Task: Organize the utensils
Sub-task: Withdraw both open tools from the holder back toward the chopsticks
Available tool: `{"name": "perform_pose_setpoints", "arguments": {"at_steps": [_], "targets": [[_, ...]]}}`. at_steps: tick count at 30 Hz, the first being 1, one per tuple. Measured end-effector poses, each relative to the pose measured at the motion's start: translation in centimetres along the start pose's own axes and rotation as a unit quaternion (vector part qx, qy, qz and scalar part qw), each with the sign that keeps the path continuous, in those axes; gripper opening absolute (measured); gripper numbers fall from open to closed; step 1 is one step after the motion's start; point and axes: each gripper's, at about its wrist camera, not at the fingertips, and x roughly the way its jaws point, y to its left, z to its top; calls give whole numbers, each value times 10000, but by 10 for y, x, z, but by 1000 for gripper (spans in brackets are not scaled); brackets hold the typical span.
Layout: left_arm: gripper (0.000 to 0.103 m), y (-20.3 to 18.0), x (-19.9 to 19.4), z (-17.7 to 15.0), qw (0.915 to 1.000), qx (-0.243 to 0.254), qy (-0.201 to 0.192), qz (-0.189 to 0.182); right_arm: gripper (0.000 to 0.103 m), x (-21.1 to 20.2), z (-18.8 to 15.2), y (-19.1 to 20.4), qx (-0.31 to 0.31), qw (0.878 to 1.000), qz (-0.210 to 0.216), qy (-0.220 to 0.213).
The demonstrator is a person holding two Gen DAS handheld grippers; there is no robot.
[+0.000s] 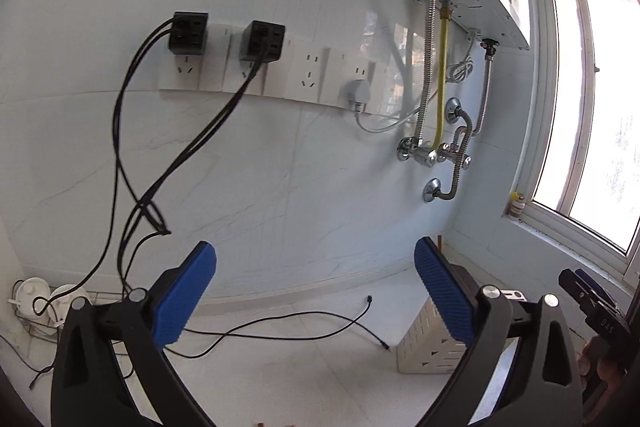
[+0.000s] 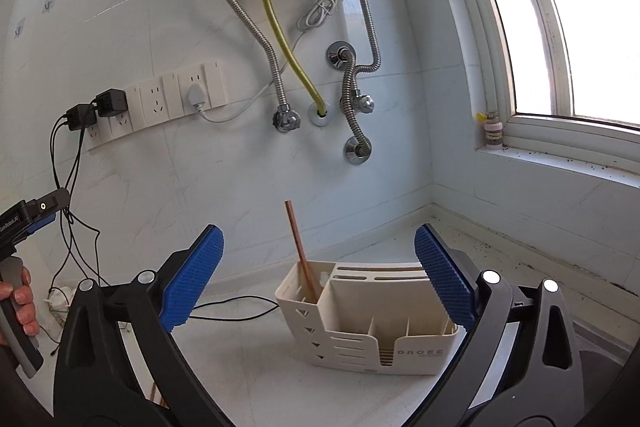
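Both tongs wide and holding nothing over a white worktop, with a cream utensil caddy ahead.

White marble-look wall tiles back the pale worktop (image 2: 248, 359), a window to the right. The slotted plastic caddy (image 2: 400, 343) stands between the right tongs (image 2: 319, 269); only that view shows the thin copper-coloured stick (image 2: 298, 247) upright in its rear-left compartment. The left tongs (image 1: 315, 291) face sockets and loose black cables (image 1: 280, 323), the caddy just a corner behind the ribbed blue pad (image 1: 444, 291).

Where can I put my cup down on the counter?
Bare counter lies between the black cable and the utensil holder, nearest the camera. It gets crowded by the cables in the left corner and tight behind the holder by the wall.
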Motion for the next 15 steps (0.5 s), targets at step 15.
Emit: {"name": "perform_pose_setpoints", "arguments": {"at_steps": [15], "targets": [[98,97,-13,-119,9478,-1072,2817,1037,95,12,-48,49,0,9951,509,846]]}}
